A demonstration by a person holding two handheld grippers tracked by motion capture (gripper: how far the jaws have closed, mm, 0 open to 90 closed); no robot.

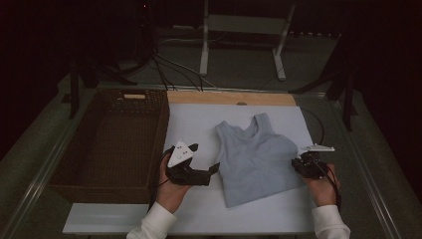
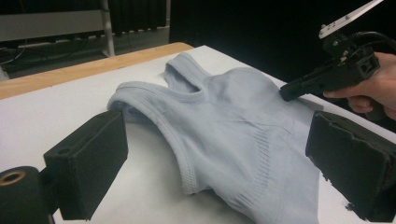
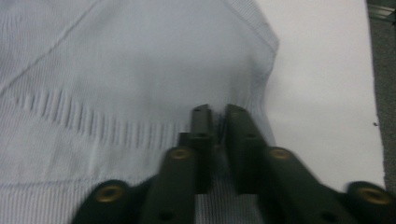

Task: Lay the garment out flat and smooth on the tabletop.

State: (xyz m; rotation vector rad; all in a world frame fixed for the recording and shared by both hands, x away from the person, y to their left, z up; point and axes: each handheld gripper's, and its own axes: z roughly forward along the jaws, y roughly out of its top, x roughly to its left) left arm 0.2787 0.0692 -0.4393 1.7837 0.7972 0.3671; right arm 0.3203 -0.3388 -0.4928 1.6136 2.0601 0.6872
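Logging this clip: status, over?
Right gripper shut on tank top at its side edge. Left gripper open beside the other edge, not gripping. Wicker basket left of it, nothing obstructing.

The left gripper [image 1: 211, 168] is hovering low with its jaws standing wide apart, the hand [image 1: 171, 191] gripping it from behind. The right gripper [image 1: 297, 164] is pointing inward, jaws drawn nearly together.
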